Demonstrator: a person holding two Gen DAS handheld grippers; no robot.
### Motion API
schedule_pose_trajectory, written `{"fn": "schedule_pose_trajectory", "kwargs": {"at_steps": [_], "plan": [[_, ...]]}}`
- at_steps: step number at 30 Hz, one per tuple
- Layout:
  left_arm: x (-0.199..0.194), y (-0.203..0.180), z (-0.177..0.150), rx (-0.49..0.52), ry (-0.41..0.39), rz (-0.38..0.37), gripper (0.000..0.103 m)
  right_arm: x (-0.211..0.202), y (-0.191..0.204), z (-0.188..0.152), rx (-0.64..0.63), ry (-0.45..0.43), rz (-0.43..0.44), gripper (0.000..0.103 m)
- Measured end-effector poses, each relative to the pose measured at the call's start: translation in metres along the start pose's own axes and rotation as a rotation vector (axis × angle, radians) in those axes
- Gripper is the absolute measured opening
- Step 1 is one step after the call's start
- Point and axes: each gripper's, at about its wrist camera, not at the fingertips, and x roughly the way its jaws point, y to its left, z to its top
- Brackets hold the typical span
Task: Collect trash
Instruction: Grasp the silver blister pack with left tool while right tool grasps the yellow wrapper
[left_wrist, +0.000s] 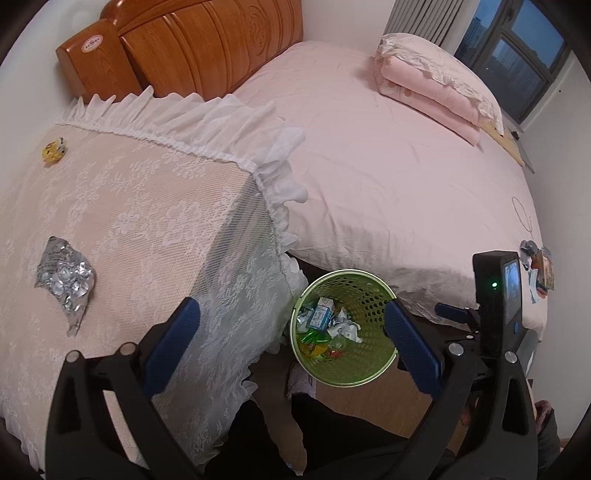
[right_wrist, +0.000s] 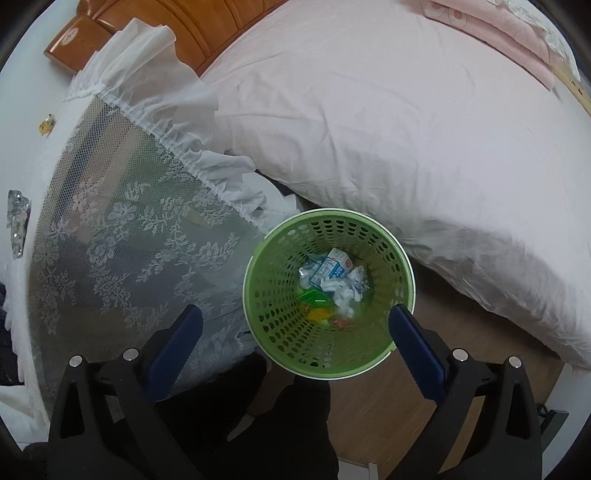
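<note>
The bed (left_wrist: 388, 177), under a pale pink sheet, is the largest thing here and rises just behind the green basket (right_wrist: 288, 332). Its wooden headboard (left_wrist: 207, 40) stands at the far end from the basket, and a folded pink quilt (left_wrist: 428, 88) lies on the mattress, well apart from the basket. The bench (left_wrist: 122, 229), draped in a white lace cover with a frilled edge, stands just beside the basket; the lace hangs down next to the basket's rim.

The basket sits on the wooden floor (right_wrist: 388, 406) between bench and bed. In it lie the collected scraps: a small blue-and-white carton (right_wrist: 330, 269), crumpled white paper (right_wrist: 343, 291) and green and yellow wrappers (right_wrist: 314, 306).

Above the basket, the right hand-held gripper (right_wrist: 295, 328) points down into it, its blue fingers (right_wrist: 413, 343) spread wide with nothing between them. The left hand-held gripper (left_wrist: 291, 332) hangs above the bench's near corner beside the basket, its fingers (left_wrist: 173, 339) likewise wide apart and empty.

A crumpled silver foil wrapper (left_wrist: 64, 280) lies on the bench top, well away from the basket. Farther still from the basket, toward the headboard, a small yellow scrap (left_wrist: 53, 149) rests on the lace.
</note>
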Motion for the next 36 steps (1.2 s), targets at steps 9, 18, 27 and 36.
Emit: {"fn": "schedule_pose_trajectory", "kwargs": {"at_steps": [9, 18, 27, 36], "plan": [[-0.015, 0.066, -0.01, -0.125, -0.022, 0.088, 0.095, -0.029, 0.029, 0.022, -0.062, -0.067, 0.003, 0.1], [-0.033, 0.137, -0.013, 0.113, -0.063, 0.228, 0.095, -0.05, 0.069, 0.037, -0.107, -0.101, 0.032, 0.1], [-0.002, 0.191, -0.007, 0.388, 0.046, 0.113, 0.095, -0.052, 0.122, 0.029, -0.077, -0.085, 0.057, 0.1], [0.028, 0.201, 0.004, 0.435, 0.035, 0.015, 0.095, -0.052, 0.17, 0.021, -0.094, -0.078, 0.053, 0.1]]}}
